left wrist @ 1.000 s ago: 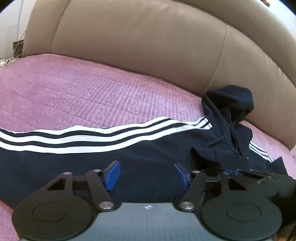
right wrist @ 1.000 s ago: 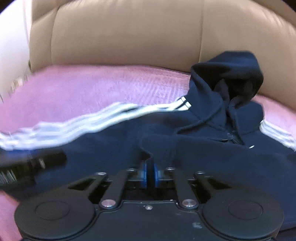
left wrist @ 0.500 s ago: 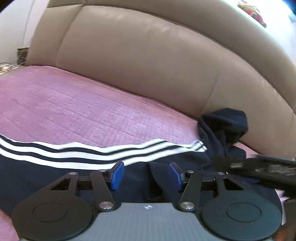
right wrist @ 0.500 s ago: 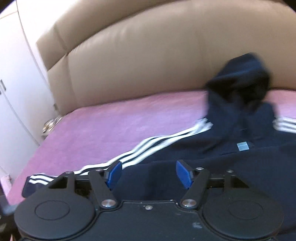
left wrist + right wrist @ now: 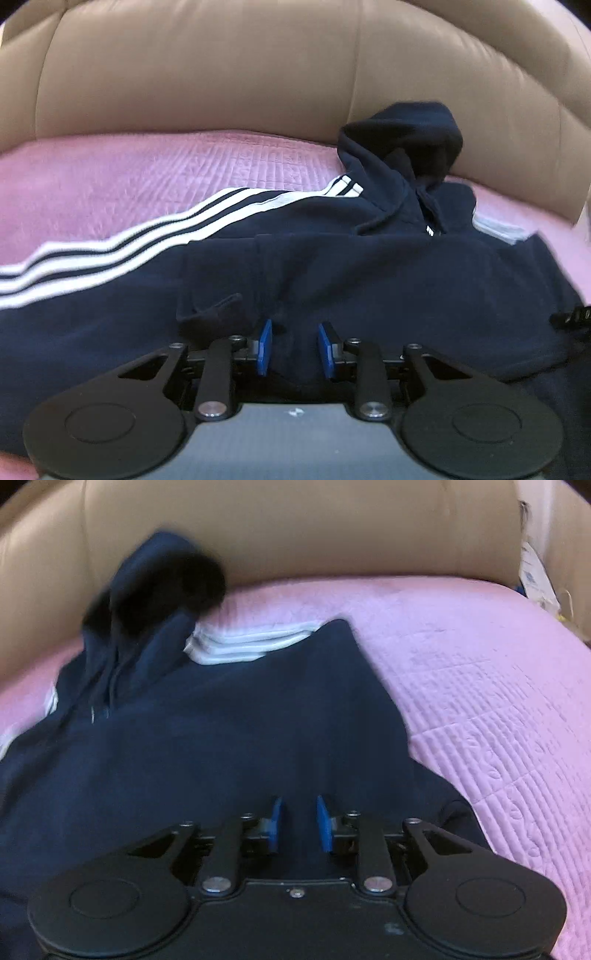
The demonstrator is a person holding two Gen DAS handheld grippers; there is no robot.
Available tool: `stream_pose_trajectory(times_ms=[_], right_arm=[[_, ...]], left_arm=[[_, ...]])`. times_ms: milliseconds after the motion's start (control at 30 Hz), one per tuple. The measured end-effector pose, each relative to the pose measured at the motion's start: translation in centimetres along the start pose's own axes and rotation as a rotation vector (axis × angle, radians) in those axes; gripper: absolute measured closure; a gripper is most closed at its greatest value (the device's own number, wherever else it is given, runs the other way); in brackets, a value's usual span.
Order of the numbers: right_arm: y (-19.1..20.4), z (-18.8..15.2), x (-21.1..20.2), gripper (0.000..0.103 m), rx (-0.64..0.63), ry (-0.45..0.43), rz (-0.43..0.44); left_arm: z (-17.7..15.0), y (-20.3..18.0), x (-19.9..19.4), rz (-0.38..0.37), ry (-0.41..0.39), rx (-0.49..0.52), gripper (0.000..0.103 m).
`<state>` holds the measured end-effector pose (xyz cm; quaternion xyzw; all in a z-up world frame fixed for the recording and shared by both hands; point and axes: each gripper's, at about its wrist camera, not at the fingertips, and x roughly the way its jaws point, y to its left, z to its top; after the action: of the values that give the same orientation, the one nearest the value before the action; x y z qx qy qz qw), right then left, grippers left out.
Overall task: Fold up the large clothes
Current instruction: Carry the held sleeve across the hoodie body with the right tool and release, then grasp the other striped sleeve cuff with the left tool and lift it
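Note:
A navy hoodie [image 5: 369, 280] with white sleeve stripes lies spread on a pink bedspread [image 5: 147, 177], its hood [image 5: 406, 136] against the headboard. One sleeve [image 5: 110, 251] stretches left; the other is folded over the body. My left gripper [image 5: 293, 345] hovers low over the hoodie's front, jaws partly open with a gap, nothing clamped. In the right wrist view the hoodie [image 5: 221, 738] fills the left and middle, its hood [image 5: 166, 576] at the upper left. My right gripper [image 5: 299, 823] is partly open just above the dark fabric.
A tan padded leather headboard [image 5: 221, 74] runs behind the bed. Bare pink quilted bedspread [image 5: 480, 701] lies to the right of the hoodie. Some clutter [image 5: 535, 579] sits beyond the bed's far right corner.
The right gripper, shut a second ago, opened and swung right. The left gripper narrowed its jaws and moved right over the hoodie's body. The sleeve now lies folded across the front.

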<state>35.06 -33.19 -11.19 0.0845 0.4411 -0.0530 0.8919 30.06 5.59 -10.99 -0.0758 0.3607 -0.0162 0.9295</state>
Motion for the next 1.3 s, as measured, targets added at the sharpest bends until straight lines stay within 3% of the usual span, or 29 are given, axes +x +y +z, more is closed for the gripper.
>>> stream_pose_trajectory(times_ms=[100, 200, 300, 433, 500, 567, 633, 733, 800, 967, 1100, 1200, 1300], right_arm=[[0.0, 0.8, -1.7, 0.068, 0.040, 0.000, 0.071], [3.4, -0.8, -6.2, 0.068, -0.096, -0.074, 0.097], [5.8, -3.6, -9.8, 0.065, -0.123, -0.049, 0.139], [8.0, -9.2, -13.9, 0.065, -0.025, 0.017, 0.224], [9.2, -11.8, -15.2, 0.055, -0.002, 0.004, 0.239], [10.2, -13.8, -15.3, 0.045, -0.043, -0.042, 0.232], [11.8, -15.6, -14.7, 0.044, -0.168, -0.088, 0.192], [11.7, -16.7, -13.9, 0.044, -0.153, -0.064, 0.228], [11.6, -16.9, -13.0, 0.044, -0.145, -0.045, 0.222], [12.2, -17.2, -12.4, 0.027, -0.185, -0.049, 0.235], [13.0, -18.5, -12.5, 0.024, -0.262, -0.070, 0.208], [13.7, -19.1, -12.4, 0.021, -0.314, -0.088, 0.185], [13.8, -19.4, -12.5, 0.021, -0.333, -0.097, 0.173]], left_arm=[[0.4, 0.2, -0.7, -0.024, -0.008, -0.028, 0.072], [1.1, 0.8, -1.7, -0.079, -0.027, -0.075, 0.070], [2.0, 1.1, -3.3, -0.104, -0.069, -0.104, 0.068], [3.0, 1.7, -5.2, -0.054, -0.102, -0.151, 0.066], [3.5, 2.8, -6.2, -0.030, -0.115, -0.207, 0.060], [4.0, 4.4, -6.9, 0.009, -0.125, -0.282, 0.058], [4.3, 6.2, -7.9, 0.051, -0.114, -0.367, 0.057], [3.5, 9.6, -11.2, 0.134, -0.127, -0.437, 0.053], [2.9, 12.3, -13.3, 0.200, -0.137, -0.483, 0.038], [0.3, 21.7, -18.0, 0.358, -0.145, -0.578, 0.036], [-2.7, 30.0, -20.8, 0.474, -0.139, -0.745, 0.037], [-4.8, 35.1, -21.8, 0.457, -0.157, -0.898, 0.036], [-6.3, 38.4, -20.7, 0.358, -0.173, -1.028, 0.034]])
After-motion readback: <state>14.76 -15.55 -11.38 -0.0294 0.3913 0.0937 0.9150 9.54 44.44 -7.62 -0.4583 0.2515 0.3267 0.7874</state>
